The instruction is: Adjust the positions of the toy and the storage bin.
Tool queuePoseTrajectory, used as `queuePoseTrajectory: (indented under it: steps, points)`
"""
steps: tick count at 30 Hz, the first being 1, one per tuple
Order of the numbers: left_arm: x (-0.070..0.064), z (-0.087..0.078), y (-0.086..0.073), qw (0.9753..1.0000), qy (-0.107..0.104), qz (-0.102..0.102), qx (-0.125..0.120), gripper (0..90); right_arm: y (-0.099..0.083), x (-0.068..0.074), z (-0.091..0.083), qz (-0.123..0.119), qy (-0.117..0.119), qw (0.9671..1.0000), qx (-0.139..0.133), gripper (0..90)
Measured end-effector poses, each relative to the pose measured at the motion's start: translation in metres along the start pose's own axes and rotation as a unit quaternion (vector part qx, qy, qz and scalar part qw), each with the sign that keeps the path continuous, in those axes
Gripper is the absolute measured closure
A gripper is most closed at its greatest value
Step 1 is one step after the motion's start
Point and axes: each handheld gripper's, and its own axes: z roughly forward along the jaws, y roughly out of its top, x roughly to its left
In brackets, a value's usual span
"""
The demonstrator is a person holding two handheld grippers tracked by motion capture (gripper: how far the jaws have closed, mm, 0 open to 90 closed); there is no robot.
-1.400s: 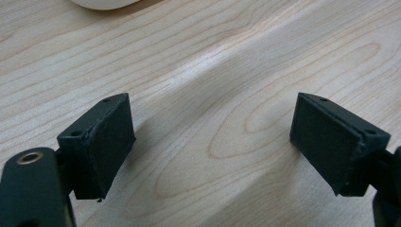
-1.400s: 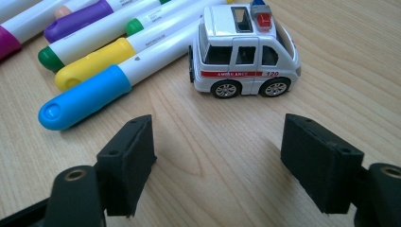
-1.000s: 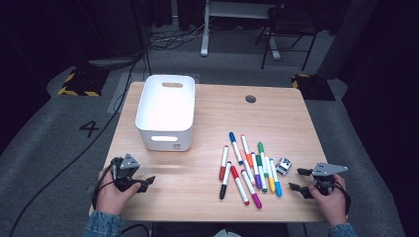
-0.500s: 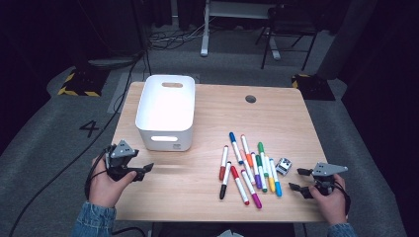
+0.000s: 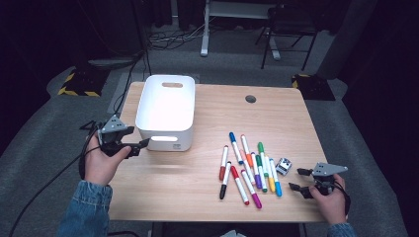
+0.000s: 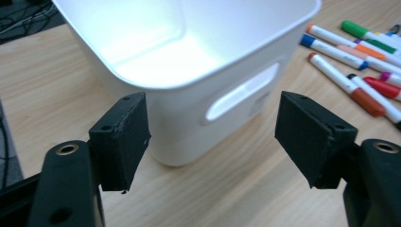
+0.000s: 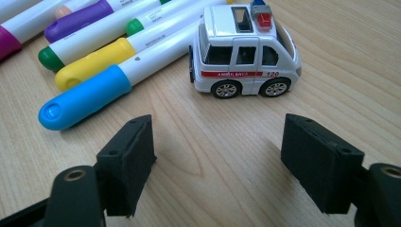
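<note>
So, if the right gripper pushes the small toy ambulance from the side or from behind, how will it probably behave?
The toy ambulance stands on four wheels on smooth wood, so a push along its length would probably roll it away. It looks small and light; a sideways push may slide or tip it. The open right gripper could likely close across its hard body.

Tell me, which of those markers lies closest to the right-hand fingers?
The light-blue-capped marker. Its cap end lies nearest the right gripper, on the outside of the row beside the yellow-capped marker.
</note>
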Motion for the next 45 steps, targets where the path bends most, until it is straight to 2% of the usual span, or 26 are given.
queuePoseTrajectory:
  steps: [8, 12, 14, 17, 19, 21, 22, 23, 27, 30, 31, 33, 45]
  points:
    - [0.013, 0.012, 0.021, 1.0, -0.002, 0.002, -0.01, 28.0, 0.0, 0.0, 0.0, 0.0, 0.0, 1.0, 0.0, 26.6]
    - [0.022, 0.018, 0.03, 0.9997, 0.013, -0.003, -0.022, 28.3, 0.0, 0.0, 0.0, 0.0, 0.0, 1.0, 0.0, 26.6]
    - [0.029, 0.024, 0.031, 0.9994, 0.018, -0.012, -0.025, 28.7, 0.0, 0.0, 0.0, 0.0, 0.0, 1.0, 0.0, 26.6]
    - [0.038, 0.034, 0.029, 0.9996, 0.026, -0.007, -0.009, 28.5, 0.0, 0.0, 0.0, 0.0, 0.0, 1.0, 0.0, 26.6]
    - [0.04, 0.044, 0.026, 0.9997, 0.021, -0.007, 0.001, 28.5, 0.0, 0.0, 0.0, 0.0, 0.0, 1.0, 0.0, 26.6]
    - [0.04, 0.048, 0.024, 0.9997, 0.018, -0.016, -0.004, 28.6, 0.0, 0.0, 0.0, 0.0, 0.0, 1.0, 0.0, 26.6]
    - [0.04, 0.049, 0.023, 0.9998, 0.014, -0.011, 0.002, 30.3, 0.0, 0.0, 0.0, 0.0, 0.001, 1.0, 0.0, 26.6]
    - [0.038, 0.049, 0.022, 0.9996, 0.014, -0.024, -0.006, 31.0, 0.0, 0.0, 0.0, -0.001, 0.002, 1.0, 0.0, 26.6]
    - [0.034, 0.046, 0.016, 0.9991, 0.01, -0.035, -0.02, 32.8, 0.0, 0.0, 0.0, -0.001, 0.002, 1.0, 0.0, 26.6]
    - [0.026, 0.041, 0.015, 0.9996, 0.008, -0.026, -0.007, 35.3, 0.0, 0.0, 0.0, -0.002, 0.004, 1.0, 0.0, 26.6]
    - [0.023, 0.038, 0.015, 0.9998, 0.01, -0.015, 0.001, 34.9, 0.0, 0.0, 0.0, -0.002, 0.004, 1.0, 0.0, 26.6]
    - [0.016, 0.035, 0.012, 0.9999, 0.012, 0.001, -0.001, 34.8, 0.0, 0.0, 0.0, -0.002, 0.004, 1.0, 0.0, 26.5]
    - [-0.032, 0.013, -0.01, 0.999, -0.032, 0.023, -0.022, 35.5, 0.0, 0.0, 0.0, -0.002, 0.004, 1.0, 0.0, 26.5]
